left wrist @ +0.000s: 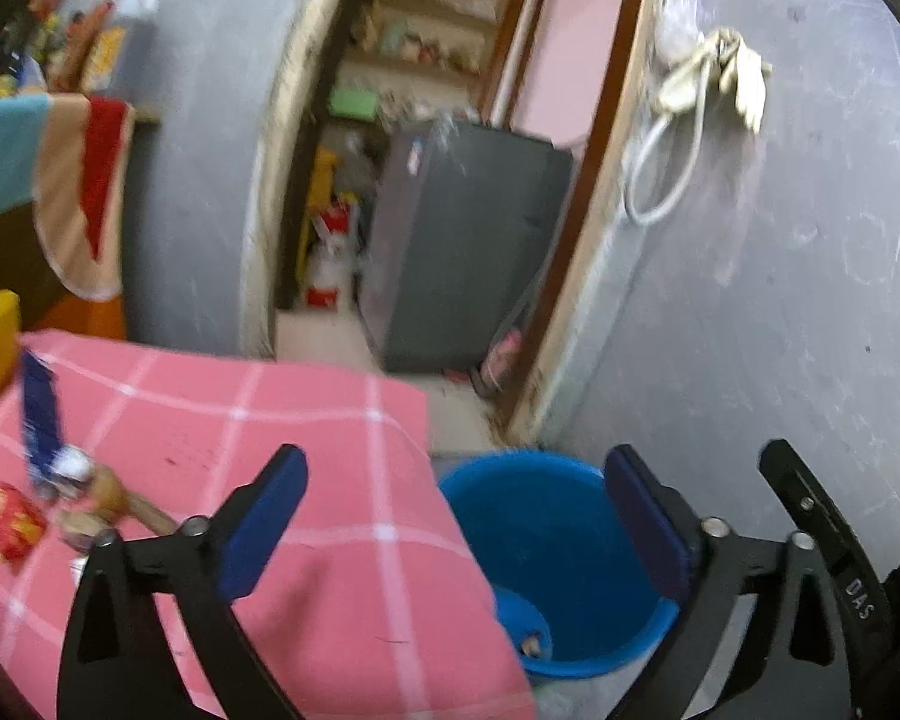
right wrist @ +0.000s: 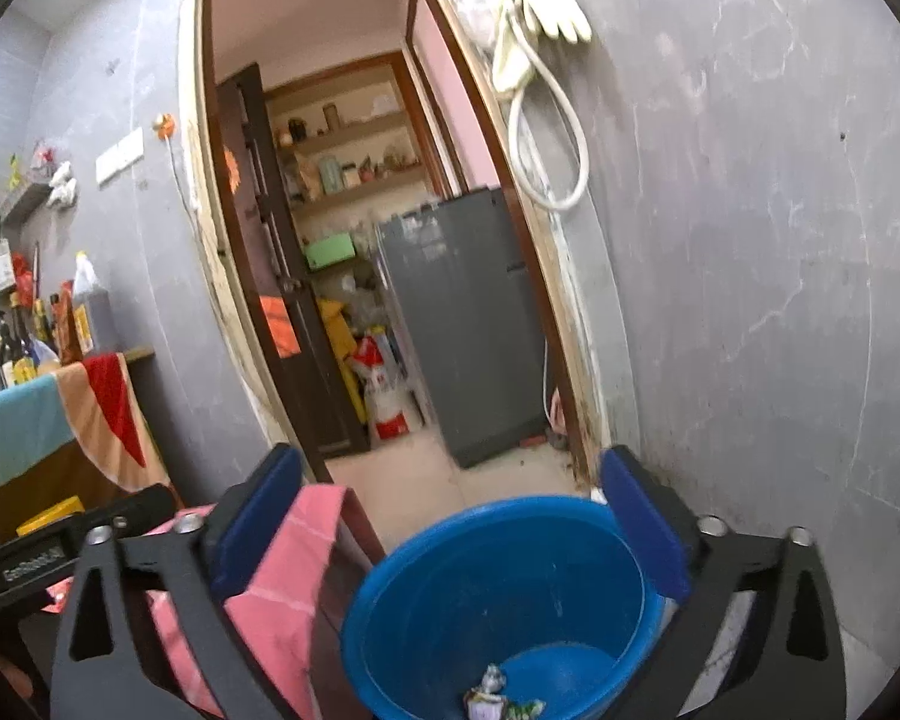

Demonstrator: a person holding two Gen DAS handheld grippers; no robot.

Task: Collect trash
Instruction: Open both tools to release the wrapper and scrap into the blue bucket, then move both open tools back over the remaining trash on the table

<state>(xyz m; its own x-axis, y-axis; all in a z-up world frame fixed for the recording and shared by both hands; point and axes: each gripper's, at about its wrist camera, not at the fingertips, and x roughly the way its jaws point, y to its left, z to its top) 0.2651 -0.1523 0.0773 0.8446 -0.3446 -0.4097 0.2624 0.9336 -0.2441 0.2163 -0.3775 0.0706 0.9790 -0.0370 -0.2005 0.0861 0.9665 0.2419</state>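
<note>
Blue pads frame both views: the right hand-held gripper (right wrist: 450, 525) hovers spread wide and empty above the blue bucket (right wrist: 498, 600), where crumpled trash (right wrist: 501, 699) lies on the bottom. Further left, the left hand-held gripper (left wrist: 456, 525) is likewise wide and empty, tilted over the table's near right corner and the bucket rim. On the pink checked tablecloth (left wrist: 306, 420), far left, lie a red wrapper (left wrist: 12, 519) and a blue wrapper (left wrist: 39, 414).
</note>
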